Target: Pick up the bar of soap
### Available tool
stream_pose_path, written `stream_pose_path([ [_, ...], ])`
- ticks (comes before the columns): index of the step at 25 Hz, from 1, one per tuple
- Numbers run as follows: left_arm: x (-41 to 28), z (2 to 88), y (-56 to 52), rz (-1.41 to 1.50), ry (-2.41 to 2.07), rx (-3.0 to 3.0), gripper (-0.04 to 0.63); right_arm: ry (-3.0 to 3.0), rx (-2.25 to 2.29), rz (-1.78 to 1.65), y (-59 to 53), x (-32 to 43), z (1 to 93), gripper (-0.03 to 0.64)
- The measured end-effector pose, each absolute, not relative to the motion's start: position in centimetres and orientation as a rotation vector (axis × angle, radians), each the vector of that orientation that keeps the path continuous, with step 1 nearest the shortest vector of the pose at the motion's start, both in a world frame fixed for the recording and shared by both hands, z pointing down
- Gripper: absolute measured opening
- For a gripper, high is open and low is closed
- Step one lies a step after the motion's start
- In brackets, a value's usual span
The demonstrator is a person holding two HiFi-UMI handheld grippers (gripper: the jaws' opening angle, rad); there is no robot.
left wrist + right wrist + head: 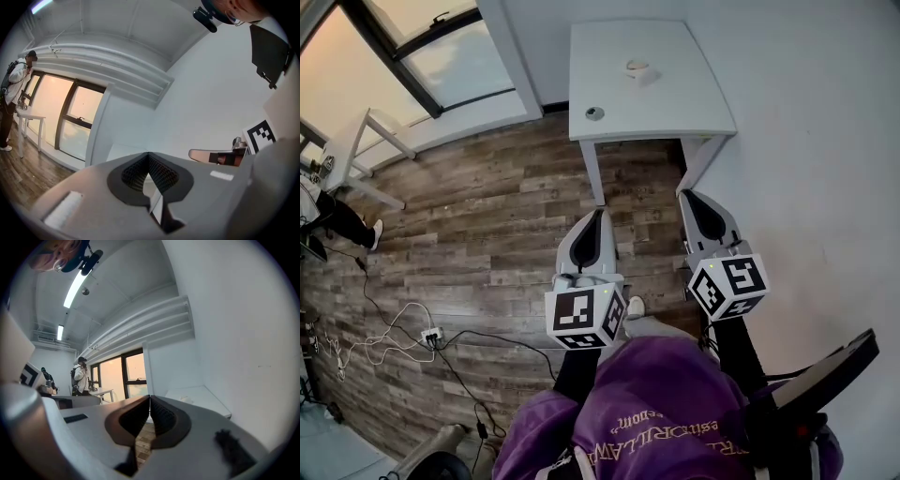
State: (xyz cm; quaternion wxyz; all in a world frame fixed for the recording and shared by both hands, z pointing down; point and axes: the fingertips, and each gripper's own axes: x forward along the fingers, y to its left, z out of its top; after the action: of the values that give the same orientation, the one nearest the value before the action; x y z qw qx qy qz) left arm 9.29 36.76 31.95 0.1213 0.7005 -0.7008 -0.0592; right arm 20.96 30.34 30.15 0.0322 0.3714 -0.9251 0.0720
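The bar of soap (637, 67) is a small pale lump on the white table (675, 103), far ahead of both grippers. In the right gripper view the soap (186, 399) shows as a faint bump on the table (206, 399). My left gripper (600, 216) and right gripper (688, 195) hang side by side over the wooden floor, short of the table's near edge. Both point toward the table. Each is shut with nothing between its jaws, as the left gripper (148, 155) and the right gripper (149, 398) show in their own views.
A small round grey thing (594, 113) lies near the table's front left corner. A white wall runs along the right. Another white table (352, 141) and a person (81, 376) stand by the windows at the left. Cables (394, 337) trail over the floor.
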Motion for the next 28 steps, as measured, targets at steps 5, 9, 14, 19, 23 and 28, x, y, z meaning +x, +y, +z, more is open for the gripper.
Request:
stream_pose_path([
  [5,9.4,32.4,34.2,-0.177,-2.053,2.028,0.005,-2.843,1.129,0.225,27.8,21.1,30.6,0.009],
  [9,9.2,33.0,33.1,-0.168,-2.050,2.005,0.005,-2.826,1.113,0.240,26.6,20.9,31.3,0.009],
  [14,8.8,34.0,31.2,-0.153,-2.033,2.007,0.005,-2.815,1.129,0.260,24.8,20.6,32.4,0.009],
  [19,7.6,34.2,27.9,-0.148,-2.021,2.034,0.005,-2.808,1.168,0.260,21.6,19.9,32.7,0.009],
  [23,5.9,34.0,24.2,-0.149,-2.003,2.058,0.005,-2.803,1.196,0.265,18.2,18.2,32.7,0.009],
  [28,3.4,33.7,19.2,-0.149,-1.991,2.070,0.005,-2.793,1.201,0.250,13.7,15.6,32.4,0.009],
])
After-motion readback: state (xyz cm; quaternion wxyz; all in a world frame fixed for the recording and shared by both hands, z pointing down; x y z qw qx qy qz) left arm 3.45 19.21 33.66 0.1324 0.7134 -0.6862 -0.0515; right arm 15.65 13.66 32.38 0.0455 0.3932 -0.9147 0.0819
